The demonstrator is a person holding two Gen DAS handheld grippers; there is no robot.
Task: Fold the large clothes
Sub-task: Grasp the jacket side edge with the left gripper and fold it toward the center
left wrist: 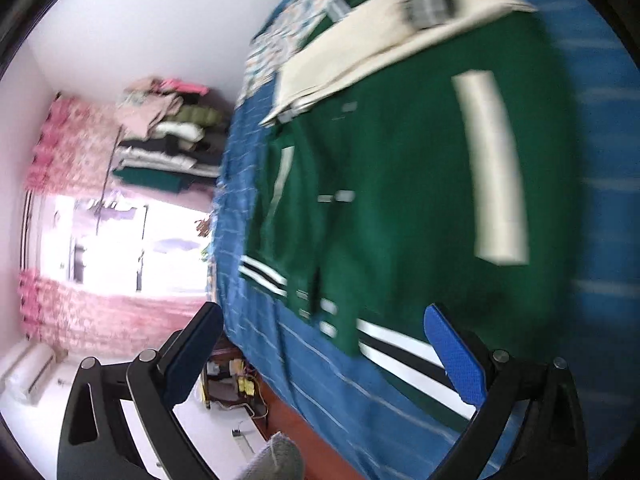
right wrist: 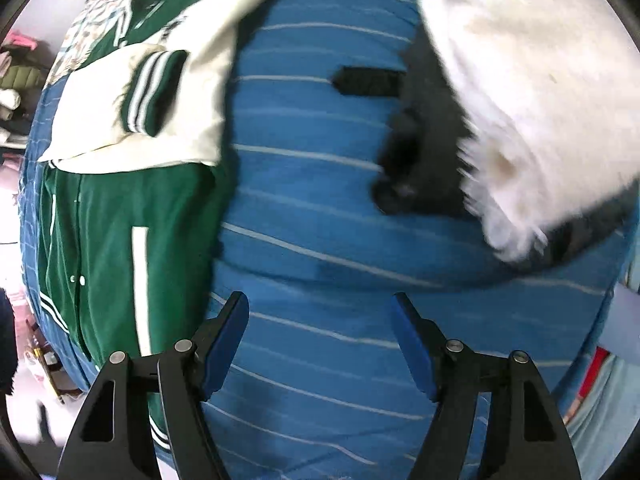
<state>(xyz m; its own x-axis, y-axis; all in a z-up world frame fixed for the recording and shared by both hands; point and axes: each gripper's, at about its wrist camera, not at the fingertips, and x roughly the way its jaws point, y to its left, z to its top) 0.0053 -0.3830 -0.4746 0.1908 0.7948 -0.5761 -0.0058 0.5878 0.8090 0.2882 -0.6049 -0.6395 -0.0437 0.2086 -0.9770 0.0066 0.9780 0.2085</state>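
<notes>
A green varsity jacket [left wrist: 400, 200] with cream sleeves and striped hem lies flat on a blue striped bedspread [left wrist: 304, 364]. Its cream sleeves [left wrist: 360, 48] are folded across the chest, one striped cuff [left wrist: 430, 0] on top. My left gripper [left wrist: 324, 328] is open and empty, hovering at the jacket's hem near the bed edge. In the right wrist view the jacket [right wrist: 108, 220] lies at the left, with the folded sleeves and cuff [right wrist: 152, 92]. My right gripper [right wrist: 320, 320] is open and empty above bare bedspread [right wrist: 320, 208], to the right of the jacket.
A white and black fluffy garment [right wrist: 500, 100] lies on the bed at upper right. A stack of folded clothes [left wrist: 168, 140] stands by pink curtains [left wrist: 72, 152] and a bright window. The bed's edge drops to the floor at the left [left wrist: 256, 400].
</notes>
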